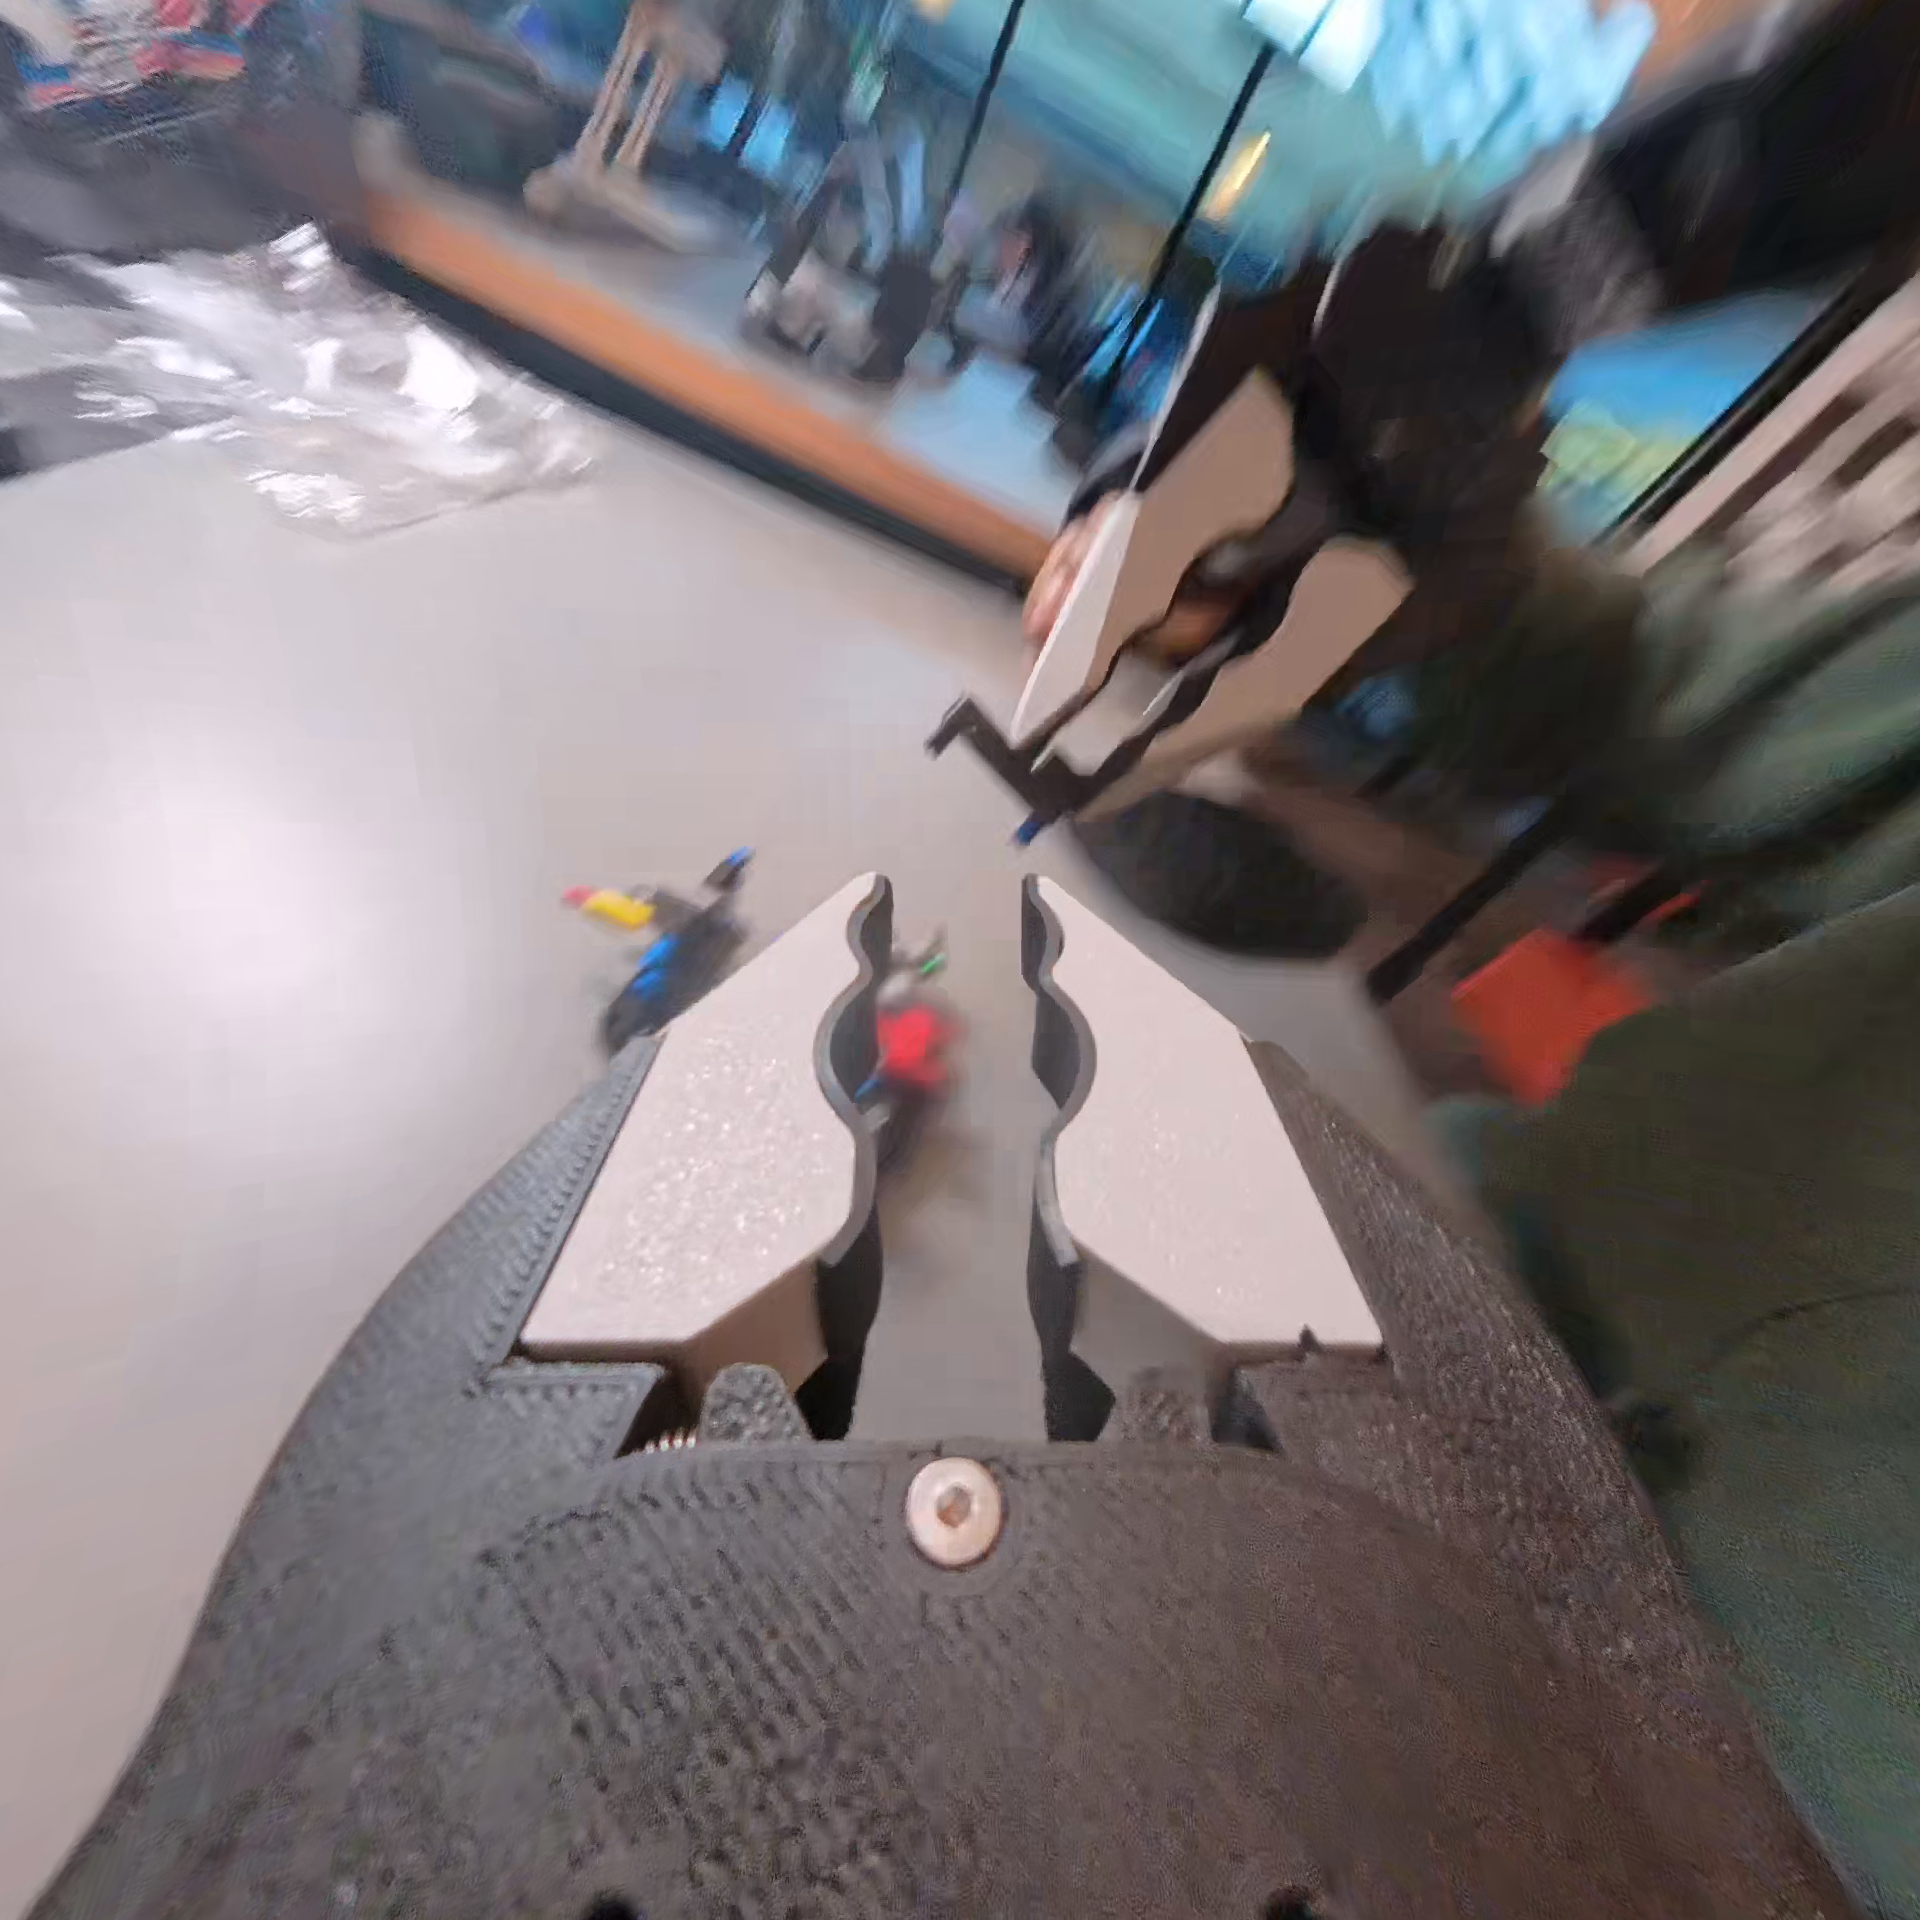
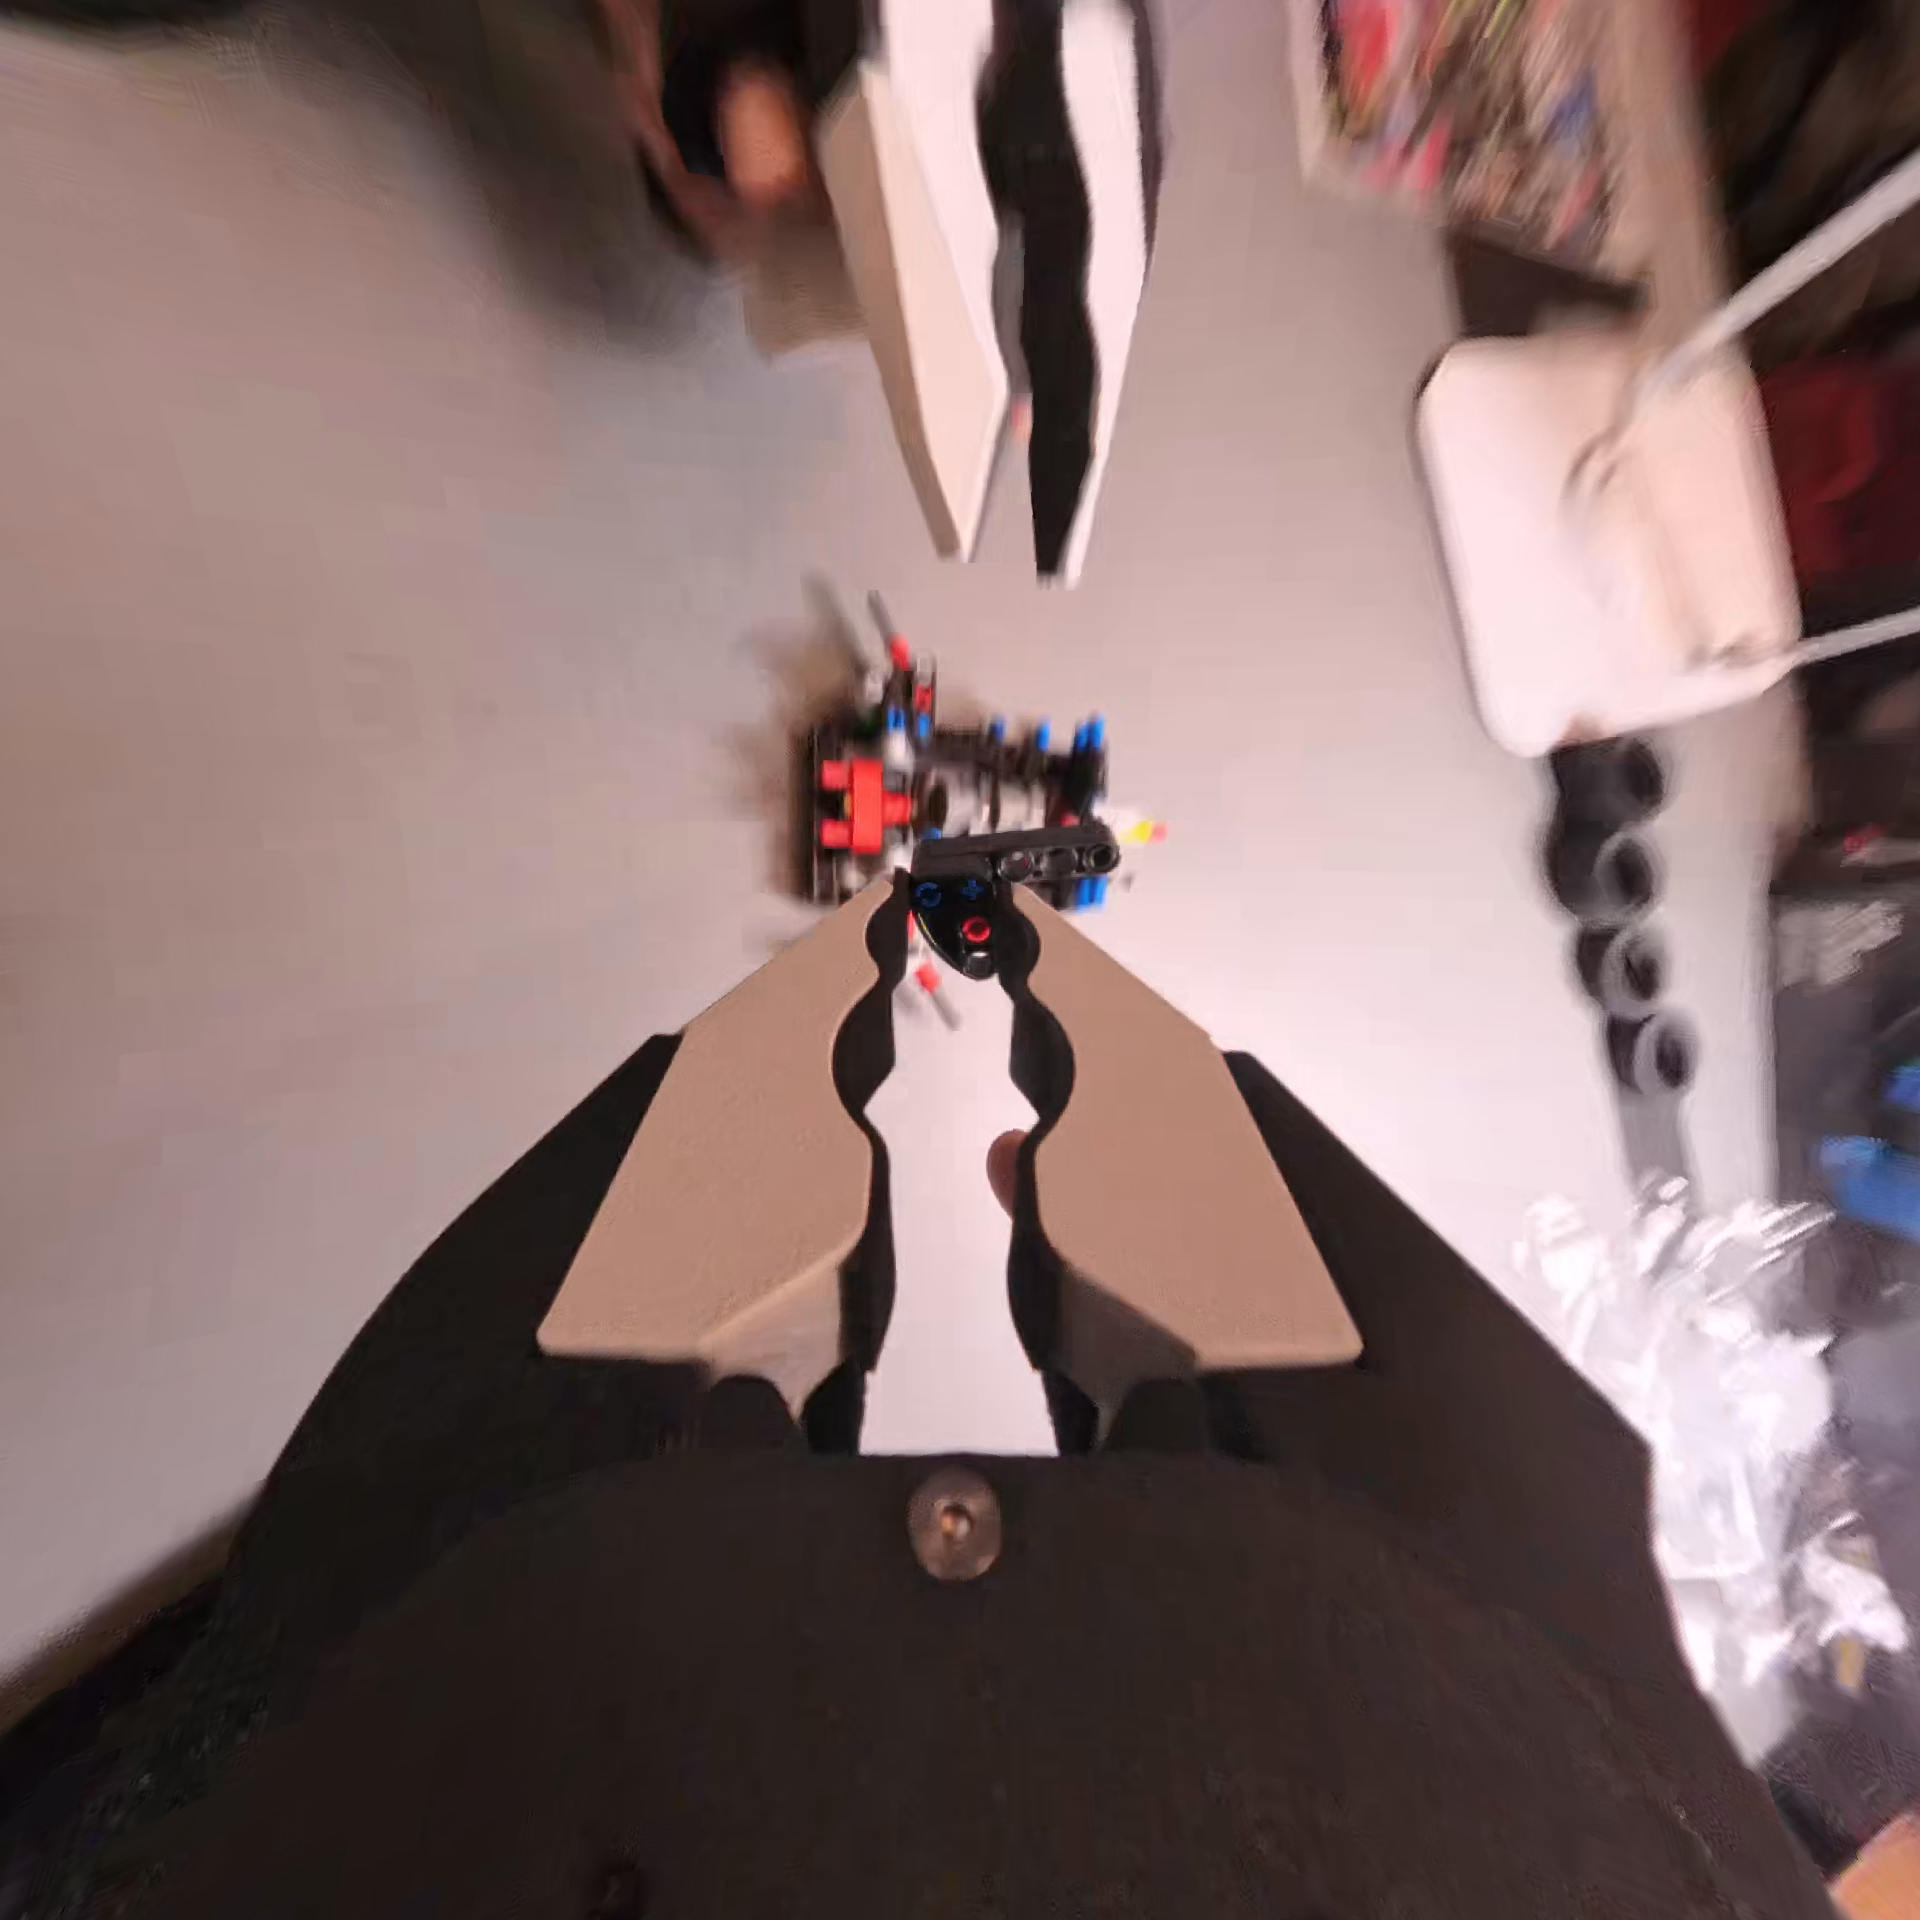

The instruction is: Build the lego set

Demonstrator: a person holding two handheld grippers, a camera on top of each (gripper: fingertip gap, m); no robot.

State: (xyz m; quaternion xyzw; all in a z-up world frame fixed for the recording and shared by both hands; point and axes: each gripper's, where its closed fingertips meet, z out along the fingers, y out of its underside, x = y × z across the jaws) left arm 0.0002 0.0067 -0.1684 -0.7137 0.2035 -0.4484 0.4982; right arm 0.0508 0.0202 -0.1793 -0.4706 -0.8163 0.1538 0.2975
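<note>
Right gripper carries a black lego piece above the half-built model.

Left wrist view: the left gripper (image 1: 956, 883) hovers empty, jaws apart, over the grey tabletop (image 1: 312, 831); the right gripper (image 1: 1049, 800) pinches a black lego piece (image 1: 997, 753). Right wrist view: the piece (image 2: 997, 883) is clamped at the fingertips, above the model (image 2: 935, 790) mid-tabletop; tyres (image 2: 1621, 914) line the right edge.
</note>
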